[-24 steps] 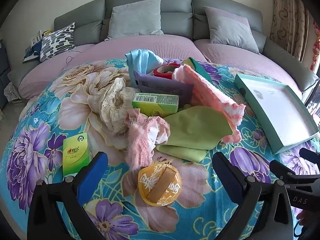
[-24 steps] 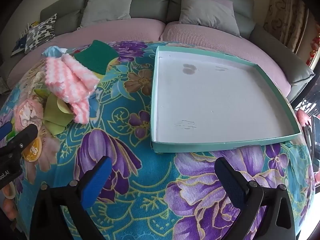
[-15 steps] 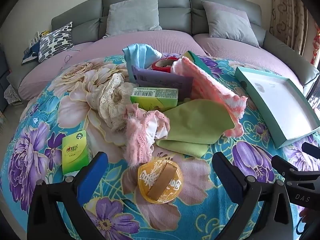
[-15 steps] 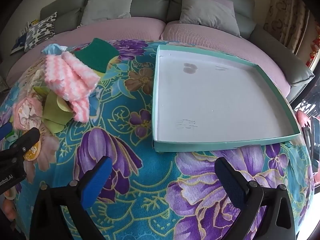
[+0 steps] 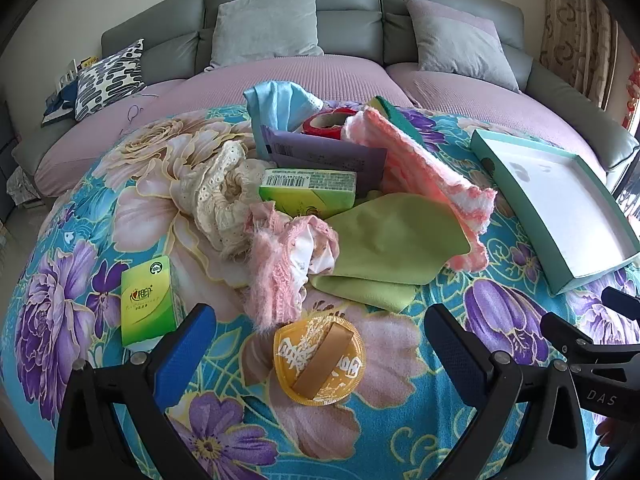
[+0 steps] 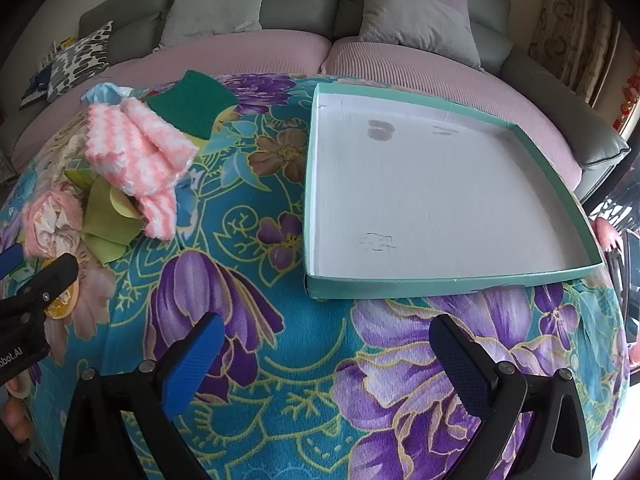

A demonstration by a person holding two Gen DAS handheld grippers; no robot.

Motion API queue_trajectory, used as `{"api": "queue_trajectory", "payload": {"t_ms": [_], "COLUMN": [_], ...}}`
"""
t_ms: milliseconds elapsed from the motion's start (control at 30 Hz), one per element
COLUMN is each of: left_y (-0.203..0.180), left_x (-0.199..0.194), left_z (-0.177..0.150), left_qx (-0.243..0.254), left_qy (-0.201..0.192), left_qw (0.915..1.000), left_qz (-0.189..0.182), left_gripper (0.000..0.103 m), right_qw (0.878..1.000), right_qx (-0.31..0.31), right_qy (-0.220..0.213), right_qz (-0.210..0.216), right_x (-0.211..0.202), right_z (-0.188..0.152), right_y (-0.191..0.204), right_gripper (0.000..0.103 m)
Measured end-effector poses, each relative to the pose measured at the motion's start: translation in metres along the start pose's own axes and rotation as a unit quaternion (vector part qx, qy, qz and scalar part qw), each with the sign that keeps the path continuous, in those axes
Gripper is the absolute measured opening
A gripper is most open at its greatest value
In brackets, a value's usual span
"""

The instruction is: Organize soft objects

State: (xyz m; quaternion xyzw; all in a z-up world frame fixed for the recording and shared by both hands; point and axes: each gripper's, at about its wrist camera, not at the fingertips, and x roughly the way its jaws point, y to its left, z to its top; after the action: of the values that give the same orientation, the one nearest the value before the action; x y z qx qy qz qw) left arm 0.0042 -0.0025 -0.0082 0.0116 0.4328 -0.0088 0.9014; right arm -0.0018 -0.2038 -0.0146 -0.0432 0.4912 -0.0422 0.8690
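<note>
Pink fuzzy cloth (image 5: 276, 268) left of tray (image 5: 516, 184): light, floppy; we pinch a bunched fold. Left gripper (image 5: 320, 344), right gripper (image 6: 326, 350) spread, empty.

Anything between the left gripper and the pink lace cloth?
Yes. The round orange puff lies on the floral cover between the open left gripper and the pink lace cloth, right at the cloth's near end.
</note>
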Motion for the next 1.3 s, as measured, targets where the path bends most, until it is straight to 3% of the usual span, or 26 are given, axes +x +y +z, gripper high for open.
{"api": "queue_trajectory", "payload": {"t_ms": [1300], "left_y": [-0.0001], "left_x": [0.0023], "left_z": [-0.0029], "left_qx": [0.005], "left_qy": [0.006], "left_qw": [0.9999], "left_qz": [0.011], "left_gripper": [0.103], "right_qw": [1.0], "right_qx": [-0.001], "right_qy": [0.004], "right_qz": [0.0], "right_x": [-0.0003], "right_z": [-0.0034], "right_y": [0.0023], "right_gripper": [0.103]}}
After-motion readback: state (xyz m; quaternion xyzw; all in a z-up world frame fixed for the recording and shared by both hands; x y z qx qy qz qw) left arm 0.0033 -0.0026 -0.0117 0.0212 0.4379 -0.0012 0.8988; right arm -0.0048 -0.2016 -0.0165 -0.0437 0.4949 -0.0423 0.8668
